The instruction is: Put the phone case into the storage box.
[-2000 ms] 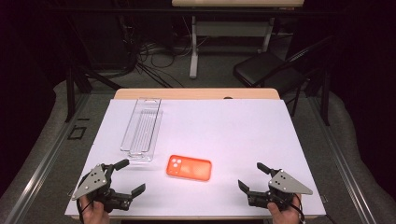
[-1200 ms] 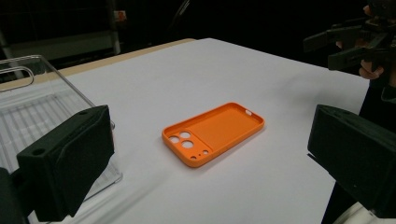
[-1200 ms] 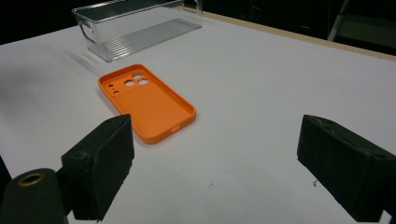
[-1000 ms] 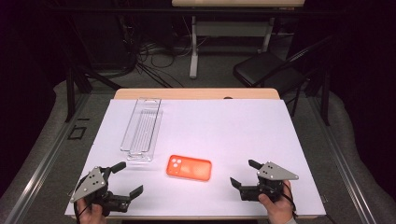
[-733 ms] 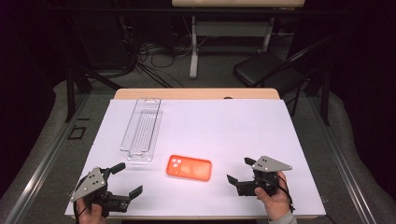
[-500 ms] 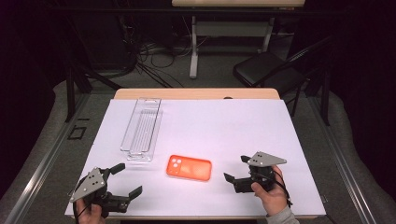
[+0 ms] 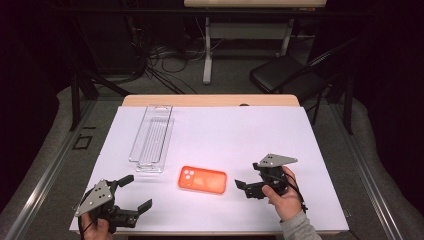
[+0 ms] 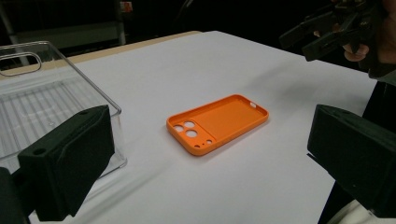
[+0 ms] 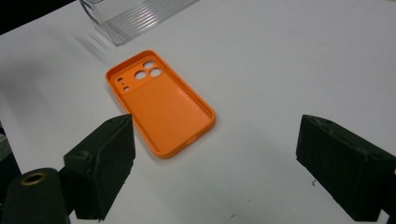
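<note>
An orange phone case (image 7: 202,180) (image 8: 217,122) (image 9: 161,105) lies hollow side up on the white sheet, near the front middle. My right gripper (image 7: 247,175) (image 9: 219,158) is held open just to the right of the case, jaws pointing at it, with nothing between them. Its jaws also appear far off in the left gripper view as the right gripper (image 8: 327,28). At the front left corner my left gripper (image 7: 136,192) (image 8: 210,163) is open and empty, aimed toward the case from a distance. A clear plastic tray (image 7: 151,137) (image 8: 28,107) (image 9: 135,16) stands behind and to the left of the case.
A white sheet (image 7: 230,130) covers the table, with a wooden strip (image 7: 210,101) at its far edge. A black folding chair (image 7: 287,75) and floor cables (image 7: 160,60) lie beyond the table. The sheet's right and far parts are bare.
My right gripper has moved left and a little forward from the front right corner to just beside the phone case, staying open. The left gripper, case and tray have not moved.
</note>
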Available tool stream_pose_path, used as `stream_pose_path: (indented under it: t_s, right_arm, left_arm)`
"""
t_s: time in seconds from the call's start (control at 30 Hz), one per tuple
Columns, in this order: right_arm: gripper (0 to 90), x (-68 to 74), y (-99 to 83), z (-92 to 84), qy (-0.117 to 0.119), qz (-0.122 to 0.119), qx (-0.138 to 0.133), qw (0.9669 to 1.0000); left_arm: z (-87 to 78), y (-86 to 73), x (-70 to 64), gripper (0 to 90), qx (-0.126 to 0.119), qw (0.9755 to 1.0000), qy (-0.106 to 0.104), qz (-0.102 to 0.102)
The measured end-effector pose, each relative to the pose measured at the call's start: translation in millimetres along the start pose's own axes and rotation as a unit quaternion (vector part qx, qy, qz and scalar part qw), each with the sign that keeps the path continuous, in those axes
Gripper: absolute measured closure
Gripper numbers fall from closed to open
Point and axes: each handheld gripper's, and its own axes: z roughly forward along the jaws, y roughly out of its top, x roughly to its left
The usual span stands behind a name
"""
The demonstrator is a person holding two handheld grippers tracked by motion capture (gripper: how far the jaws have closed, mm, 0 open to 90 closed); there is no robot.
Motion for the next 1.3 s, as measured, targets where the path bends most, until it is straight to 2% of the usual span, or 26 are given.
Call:
stream_pose_path:
  t_s: [0.17,0.27,0.53,0.67,0.9,1.1,1.3]
  right_arm:
    - [11.5,-0.6,4.3,2.9,0.003,0.0,-0.002,1.0]
    - [11.5,-0.3,8.8,6.2,0.001,-0.001,0.012,0.9999]
    - [11.2,3.2,21.9,8.4,-0.003,-0.022,0.013,0.9997]
    - [11.1,4.4,30.1,9.8,0.0,-0.016,0.012,0.9998]
    - [11.3,6.8,38.6,16.4,-0.003,-0.022,0.018,0.9996]
    - [15.0,9.5,46.4,20.9,-0.003,-0.033,0.019,0.9993]
    - [19.0,10.5,51.1,26.2,0.005,-0.043,0.031,0.9986]
  left_arm:
    - [0.1,-0.3,0.4,0.6,0.0,1.0,0.001,-0.001]
    - [-0.1,-0.2,0.3,0.6,-0.001,1.0,0.001,-0.001]
    - [0.0,-0.2,0.5,0.6,0.0,1.0,0.001,0.0]
    - [-0.2,-0.3,0.7,0.6,0.0,1.0,0.001,0.0]
    - [-0.3,-0.3,0.9,0.6,0.0,1.0,0.002,-0.001]
    - [0.0,-0.4,0.8,0.6,0.002,1.0,0.001,0.0]
    - [0.8,-0.7,0.9,0.7,0.003,1.0,-0.002,0.001]
